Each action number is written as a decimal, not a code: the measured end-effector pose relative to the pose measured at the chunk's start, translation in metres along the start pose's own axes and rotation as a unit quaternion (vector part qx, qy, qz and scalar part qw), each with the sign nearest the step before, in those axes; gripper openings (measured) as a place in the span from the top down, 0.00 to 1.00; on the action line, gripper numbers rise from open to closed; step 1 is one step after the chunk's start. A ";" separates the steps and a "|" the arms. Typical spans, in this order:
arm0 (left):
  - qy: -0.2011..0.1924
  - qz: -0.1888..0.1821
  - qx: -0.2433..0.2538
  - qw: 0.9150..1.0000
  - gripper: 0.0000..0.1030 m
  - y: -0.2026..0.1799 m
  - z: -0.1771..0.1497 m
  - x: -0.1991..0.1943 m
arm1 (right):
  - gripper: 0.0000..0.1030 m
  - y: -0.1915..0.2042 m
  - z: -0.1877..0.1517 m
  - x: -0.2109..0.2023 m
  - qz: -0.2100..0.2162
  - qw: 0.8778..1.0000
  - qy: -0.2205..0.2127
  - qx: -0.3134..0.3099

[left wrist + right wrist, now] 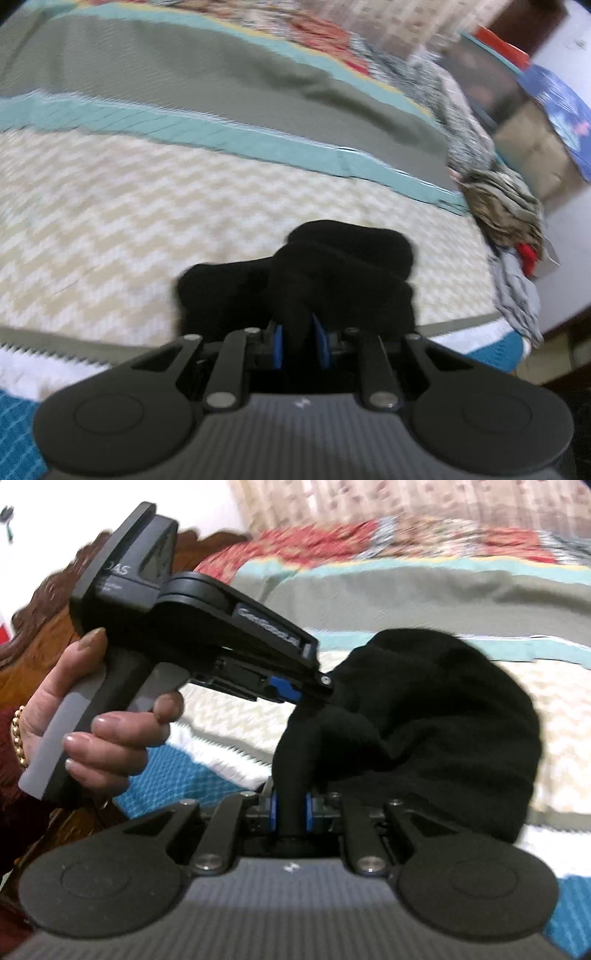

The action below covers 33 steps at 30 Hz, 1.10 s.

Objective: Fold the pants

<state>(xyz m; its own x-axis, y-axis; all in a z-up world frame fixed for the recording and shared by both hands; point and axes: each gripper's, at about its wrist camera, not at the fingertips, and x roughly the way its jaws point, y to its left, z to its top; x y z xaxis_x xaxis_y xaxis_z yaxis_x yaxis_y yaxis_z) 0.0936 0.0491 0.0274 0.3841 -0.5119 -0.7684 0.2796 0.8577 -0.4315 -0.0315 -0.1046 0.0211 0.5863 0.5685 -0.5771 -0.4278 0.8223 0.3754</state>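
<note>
The black pants hang bunched above the bed, held by both grippers. In the left wrist view my left gripper is shut on a fold of the black pants, with blue pads pressing the cloth. In the right wrist view my right gripper is shut on another fold of the pants. The left gripper shows there from the side, held in a hand at the left, gripping the pants close beside my right gripper. Both views are blurred by motion.
The bed carries a striped cover in cream zigzag, teal and grey bands. A heap of other clothes lies at the bed's right edge. A carved wooden headboard stands at the left behind the hand.
</note>
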 end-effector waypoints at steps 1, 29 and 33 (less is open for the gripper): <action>0.000 0.004 -0.013 1.000 0.83 0.011 -0.002 0.001 | 0.81 0.000 0.002 0.010 0.006 1.000 0.011 -0.002; -0.026 0.073 0.066 0.995 0.53 -0.010 -0.074 0.018 | 0.72 -0.112 0.046 0.062 -0.021 0.980 0.035 0.194; -0.048 0.113 0.094 0.988 0.52 -0.010 -0.104 0.019 | 0.97 -0.113 0.042 0.101 -0.053 0.978 0.065 0.189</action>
<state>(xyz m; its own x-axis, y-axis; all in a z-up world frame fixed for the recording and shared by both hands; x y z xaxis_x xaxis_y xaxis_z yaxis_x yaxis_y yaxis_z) 0.0068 0.0362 -0.0315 0.5337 -0.3190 -0.7832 0.3331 0.9305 -0.1520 0.1052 -0.1392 -0.0490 0.5103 0.4909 -0.7061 -0.0703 0.8422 0.5346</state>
